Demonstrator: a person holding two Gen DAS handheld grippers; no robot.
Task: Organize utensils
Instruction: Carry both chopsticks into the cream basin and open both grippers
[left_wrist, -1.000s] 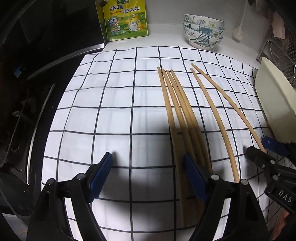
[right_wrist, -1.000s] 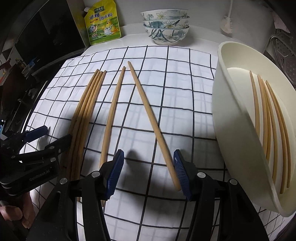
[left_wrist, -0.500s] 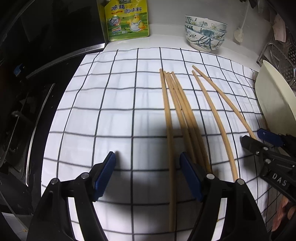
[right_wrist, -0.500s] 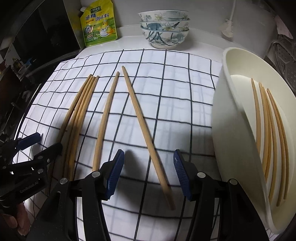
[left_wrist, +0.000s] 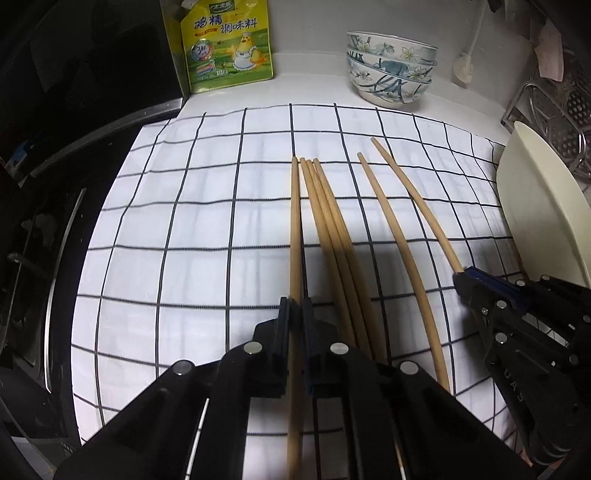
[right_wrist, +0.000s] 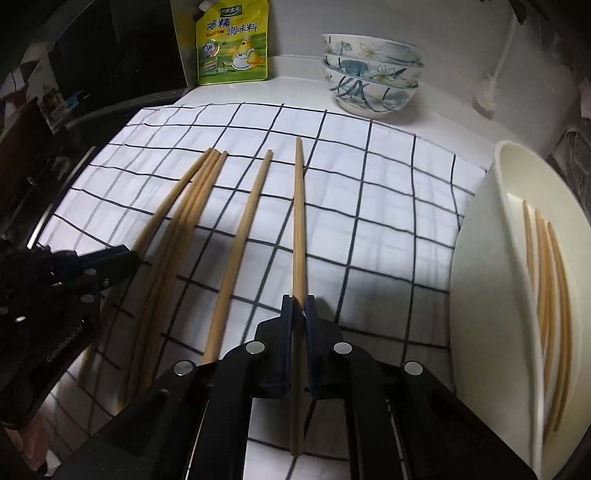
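The step in hand was the pick-up: both grippers' jaws had just been closing, each with a chopstick between them. The left gripper (left_wrist: 295, 306) pinched the leftmost chopstick (left_wrist: 294, 229) of the group on the checked cloth (left_wrist: 184, 221), and the right gripper (right_wrist: 298, 304) pinched the rightmost chopstick (right_wrist: 299, 221). Three more chopsticks (left_wrist: 328, 229) lay bunched just beside the left one, and a single chopstick (right_wrist: 243, 236) lay between the bunch and the right one. Next, each stick probably needed lifting clear and carrying to the cream tub (right_wrist: 480, 229) at the right, where several chopsticks (right_wrist: 546, 266) already lay, though blurred. The sticks were slim, pale wood, long and smooth, likely to swivel in a pinch.
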